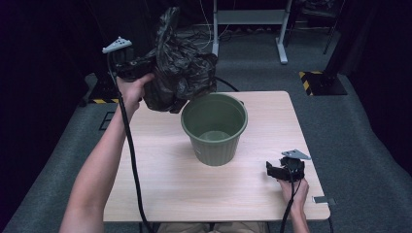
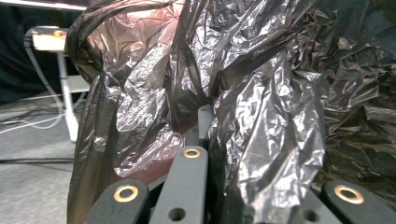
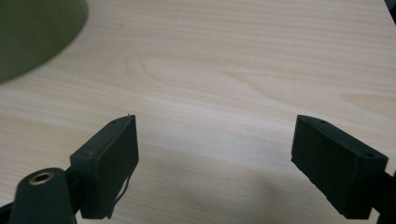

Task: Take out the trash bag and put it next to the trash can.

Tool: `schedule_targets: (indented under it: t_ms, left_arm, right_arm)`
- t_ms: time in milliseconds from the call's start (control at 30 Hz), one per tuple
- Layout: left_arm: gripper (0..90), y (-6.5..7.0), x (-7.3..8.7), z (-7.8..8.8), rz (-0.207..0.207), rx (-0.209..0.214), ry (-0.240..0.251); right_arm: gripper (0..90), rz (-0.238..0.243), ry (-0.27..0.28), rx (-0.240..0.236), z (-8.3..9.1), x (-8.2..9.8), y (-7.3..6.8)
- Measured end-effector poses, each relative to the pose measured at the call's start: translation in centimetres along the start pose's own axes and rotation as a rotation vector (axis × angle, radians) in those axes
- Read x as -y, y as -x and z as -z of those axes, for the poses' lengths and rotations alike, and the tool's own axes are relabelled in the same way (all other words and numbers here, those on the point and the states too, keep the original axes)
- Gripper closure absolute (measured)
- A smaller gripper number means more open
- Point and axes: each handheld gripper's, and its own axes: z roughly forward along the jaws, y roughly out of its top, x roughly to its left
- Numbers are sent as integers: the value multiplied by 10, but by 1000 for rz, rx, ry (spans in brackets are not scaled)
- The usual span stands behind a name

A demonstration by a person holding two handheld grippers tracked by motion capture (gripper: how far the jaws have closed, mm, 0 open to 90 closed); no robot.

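Observation:
A crumpled black plastic bag [image 1: 180,65] hangs in the air at the back left, just above and left of the rim of a green ribbed bin [image 1: 214,128] that stands upright in the middle of the wooden table [image 1: 160,179]. My left gripper [image 1: 141,70] is shut on the bag; in the left gripper view the bag [image 2: 243,93] bunches around the closed jaws of that gripper [image 2: 203,116]. My right gripper [image 1: 277,171] rests low over the table's front right, jaws wide apart with nothing between them. In the right gripper view that gripper [image 3: 215,154] sits over bare wood, and the bin's wall [image 3: 32,32] shows at top left.
The bin looks empty inside. Behind the table stand a grey desk frame [image 1: 250,22] and loose cables on the floor. A yellow-black striped base [image 1: 320,82] lies at the back right. A small grey tab [image 1: 323,199] sits at the table's front right corner.

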Motion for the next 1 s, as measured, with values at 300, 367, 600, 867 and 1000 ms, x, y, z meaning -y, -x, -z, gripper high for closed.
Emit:
schedule_targets:
  t_ms: [300,367,600,867,1000]
  left_arm:
    - [900,-32,27,18,2,-126,-37]
    - [900,-40,41,19,19,-147,-56]
    - [899,-66,103,13,105,-196,-142]
    - [891,-79,176,6,187,-204,-229]
    - [636,-74,187,11,187,-214,-266]
  right_arm:
    - [144,9,-28,28,-6,11,0]
    - [144,23,-37,34,-7,11,-1]
    - [145,21,-30,32,-8,12,-1]
    - [146,14,-35,30,-8,13,-1]
    - [146,18,-33,33,-8,13,-1]
